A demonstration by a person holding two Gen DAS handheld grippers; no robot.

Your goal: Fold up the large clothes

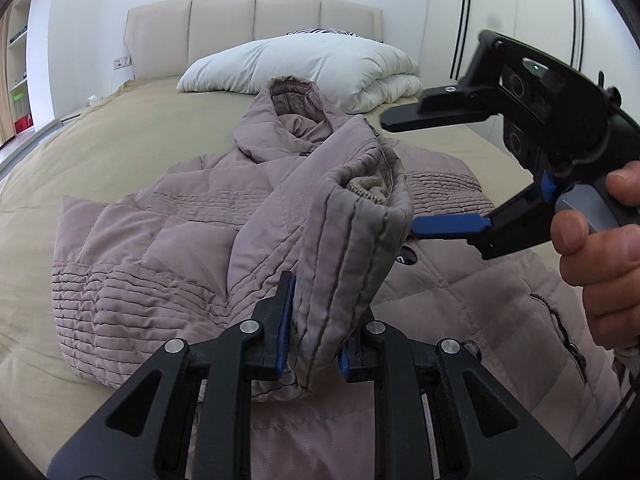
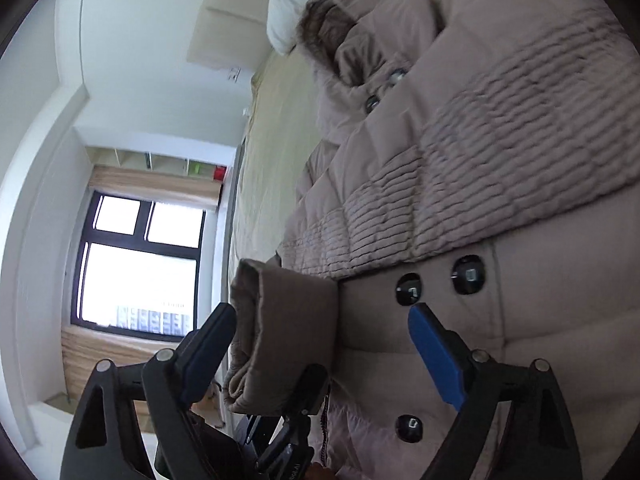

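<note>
A mauve quilted hooded coat (image 1: pixel 160 240) lies spread on the bed, hood toward the headboard. My left gripper (image 1: pixel 316 336) is shut on the sleeve (image 1: pixel 344 264) near its cuff and holds it up over the coat's front. My right gripper (image 1: pixel 404 172) is open at the right, turned sideways, its blue lower finger beside the cuff opening. In the right wrist view the right gripper (image 2: pixel 324 320) is open around the cuff (image 2: pixel 280 332), with the coat's black buttons (image 2: pixel 468 274) and front panel (image 2: pixel 500 140) beyond.
The bed (image 1: pixel 100 148) has a tan sheet. A folded white duvet (image 1: pixel 320 68) lies by the beige headboard (image 1: pixel 256 28). White wardrobes (image 1: pixel 520 12) stand to the right. A window (image 2: pixel 136 272) and shelves (image 2: pixel 168 164) are to the left of the bed.
</note>
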